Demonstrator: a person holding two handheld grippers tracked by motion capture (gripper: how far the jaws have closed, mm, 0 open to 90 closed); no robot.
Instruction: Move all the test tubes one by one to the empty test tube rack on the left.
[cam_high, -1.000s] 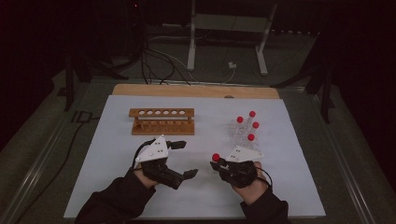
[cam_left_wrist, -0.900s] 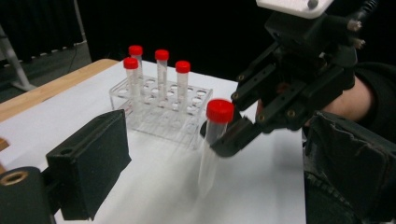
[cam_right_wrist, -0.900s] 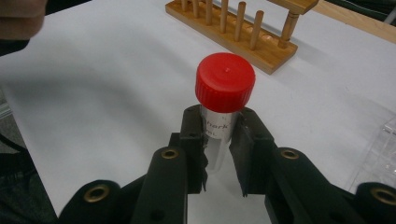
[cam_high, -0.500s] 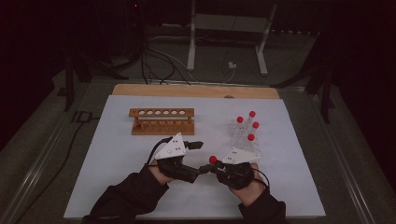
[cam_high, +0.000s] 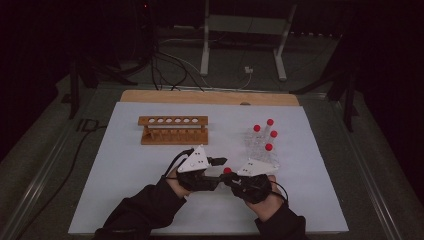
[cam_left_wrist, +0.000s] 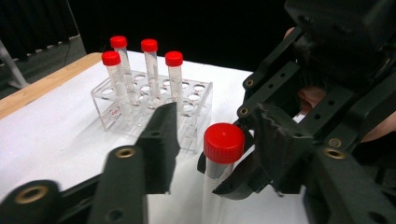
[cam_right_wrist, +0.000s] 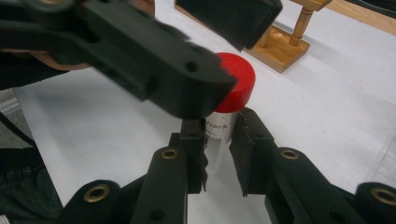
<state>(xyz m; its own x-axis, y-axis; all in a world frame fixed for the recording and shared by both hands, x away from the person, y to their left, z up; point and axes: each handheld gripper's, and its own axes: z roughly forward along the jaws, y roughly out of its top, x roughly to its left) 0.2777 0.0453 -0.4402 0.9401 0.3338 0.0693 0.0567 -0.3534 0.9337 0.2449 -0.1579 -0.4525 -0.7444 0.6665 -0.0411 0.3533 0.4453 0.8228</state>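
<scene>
Handover of a clear plastic tube with a red screw cap (cam_left_wrist: 223, 149), at 6 o'clock on the white bench (cam_high: 125, 165). The right tool (cam_right_wrist: 217, 156) clamps its barrel; the left tool (cam_left_wrist: 215, 140), jaws just closing, brackets the cap without pressing. Light, stiff, slippery: best gripped just below the cap.

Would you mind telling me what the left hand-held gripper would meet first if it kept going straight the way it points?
Probably the red-capped tube held by the right hand-held gripper: it already stands between the jaws of the left hand-held gripper, which have just been closing. Beyond it comes the clear rack, though depth is hard to judge.
</scene>
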